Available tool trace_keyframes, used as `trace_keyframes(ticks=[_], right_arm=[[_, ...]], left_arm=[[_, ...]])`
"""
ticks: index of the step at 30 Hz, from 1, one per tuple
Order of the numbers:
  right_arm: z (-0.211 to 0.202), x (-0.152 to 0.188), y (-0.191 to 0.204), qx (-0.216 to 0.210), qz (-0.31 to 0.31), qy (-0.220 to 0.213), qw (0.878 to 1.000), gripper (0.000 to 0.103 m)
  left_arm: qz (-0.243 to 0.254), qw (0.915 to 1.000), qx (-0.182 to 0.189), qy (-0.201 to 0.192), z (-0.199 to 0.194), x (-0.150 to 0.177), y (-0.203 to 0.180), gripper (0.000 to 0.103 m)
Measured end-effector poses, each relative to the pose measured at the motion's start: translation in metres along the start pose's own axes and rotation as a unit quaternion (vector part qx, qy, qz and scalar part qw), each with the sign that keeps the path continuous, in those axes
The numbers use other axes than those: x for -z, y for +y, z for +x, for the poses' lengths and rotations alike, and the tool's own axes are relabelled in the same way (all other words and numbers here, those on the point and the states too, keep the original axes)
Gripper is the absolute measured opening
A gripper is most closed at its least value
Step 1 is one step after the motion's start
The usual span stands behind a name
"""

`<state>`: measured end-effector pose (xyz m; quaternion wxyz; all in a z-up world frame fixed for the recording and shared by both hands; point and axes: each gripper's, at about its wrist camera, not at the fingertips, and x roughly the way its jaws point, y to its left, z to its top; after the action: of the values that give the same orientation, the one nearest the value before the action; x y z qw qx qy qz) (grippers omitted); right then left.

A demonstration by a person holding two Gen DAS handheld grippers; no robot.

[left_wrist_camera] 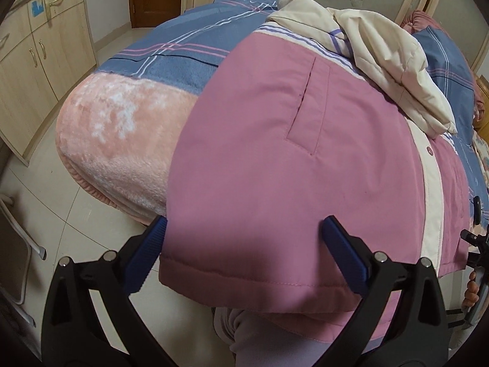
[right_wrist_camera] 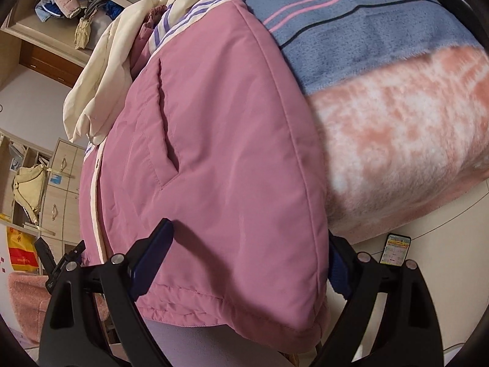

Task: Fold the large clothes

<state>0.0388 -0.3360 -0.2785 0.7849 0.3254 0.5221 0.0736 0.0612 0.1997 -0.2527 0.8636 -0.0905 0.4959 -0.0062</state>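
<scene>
A pink padded jacket (left_wrist_camera: 275,153) with a cream front band and cream hood (left_wrist_camera: 382,58) lies on the bed, its hem hanging over the near edge. My left gripper (left_wrist_camera: 244,232) is open, its blue pads (left_wrist_camera: 342,253) standing on either side of the hem's left corner. In the right wrist view the same jacket (right_wrist_camera: 220,140) fills the middle. My right gripper (right_wrist_camera: 250,247) is open and straddles the hem corner, one pad above the fabric and one (right_wrist_camera: 339,272) beneath it. Neither grips the cloth.
A blue striped blanket (left_wrist_camera: 183,49) and a pink fleece blanket (left_wrist_camera: 122,140) cover the bed. Wooden cabinets (left_wrist_camera: 27,61) stand at the left over a tiled floor (left_wrist_camera: 61,214). A phone (right_wrist_camera: 395,249) lies at the floor by the bed. Cluttered shelves (right_wrist_camera: 61,6) at the far left.
</scene>
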Motion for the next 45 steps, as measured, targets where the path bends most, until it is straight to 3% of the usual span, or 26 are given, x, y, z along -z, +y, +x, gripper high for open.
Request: trace_keyframes(ticks=[6, 10, 13, 17, 19, 21, 23, 25, 27, 29, 32, 34, 36, 41, 45], right_arm=[[-0.005, 0.005, 0.011, -0.002, -0.011, -0.001, 1.000, 0.090], [-0.013, 0.008, 0.022, -0.008, -0.033, -0.006, 0.999, 0.090], [-0.014, 0.011, 0.026, -0.004, -0.042, 0.000, 0.999, 0.090], [-0.016, 0.016, 0.013, 0.000, -0.027, 0.007, 1.000, 0.090], [-0.017, 0.019, -0.003, -0.010, 0.000, 0.009, 1.000, 0.090], [-0.016, 0.022, -0.016, -0.029, 0.029, 0.012, 0.999, 0.090], [-0.012, 0.025, -0.024, -0.059, 0.053, 0.016, 0.997, 0.090], [-0.009, 0.026, -0.024, -0.069, 0.057, 0.016, 0.996, 0.087], [-0.005, 0.027, -0.020, -0.057, 0.047, 0.025, 0.997, 0.066], [-0.003, 0.028, -0.019, -0.053, 0.045, 0.035, 0.997, 0.035], [-0.011, 0.029, -0.017, -0.064, 0.036, 0.036, 0.997, 0.014], [-0.020, 0.030, -0.016, -0.091, 0.032, 0.029, 0.995, 0.011], [-0.036, 0.031, -0.004, -0.118, 0.015, 0.011, 0.993, 0.010], [-0.081, 0.014, 0.037, -0.211, -0.034, -0.050, 0.976, 0.010], [-0.116, -0.021, 0.076, -0.258, -0.078, -0.102, 0.958, 0.010]], left_arm=[[-0.027, 0.9993, 0.024, 0.009, 0.000, 0.000, 0.011, 0.101], [-0.068, 0.9956, 0.063, 0.018, 0.000, 0.005, 0.026, 0.101], [-0.124, 0.9853, 0.114, 0.027, 0.005, 0.007, 0.044, 0.101], [-0.207, 0.9605, 0.183, 0.033, 0.012, 0.012, 0.070, 0.101], [-0.219, 0.9569, 0.188, 0.036, 0.015, 0.015, 0.074, 0.101], [-0.217, 0.9587, 0.180, 0.036, 0.018, 0.018, 0.076, 0.101], [-0.221, 0.9546, 0.197, 0.036, 0.022, 0.022, 0.075, 0.099], [-0.224, 0.9483, 0.223, 0.032, 0.023, 0.023, 0.074, 0.089], [-0.221, 0.9487, 0.224, 0.035, 0.022, 0.023, 0.071, 0.070], [-0.218, 0.9445, 0.243, 0.038, 0.020, 0.023, 0.071, 0.054], [-0.201, 0.9445, 0.258, 0.033, 0.009, 0.020, 0.069, 0.033], [-0.185, 0.9466, 0.263, 0.023, -0.004, 0.018, 0.067, 0.021], [-0.175, 0.9423, 0.285, 0.001, -0.022, 0.016, 0.064, 0.012], [-0.138, 0.9166, 0.368, -0.073, -0.074, -0.008, 0.053, 0.010], [-0.114, 0.9066, 0.395, -0.097, -0.092, -0.047, 0.036, 0.010]])
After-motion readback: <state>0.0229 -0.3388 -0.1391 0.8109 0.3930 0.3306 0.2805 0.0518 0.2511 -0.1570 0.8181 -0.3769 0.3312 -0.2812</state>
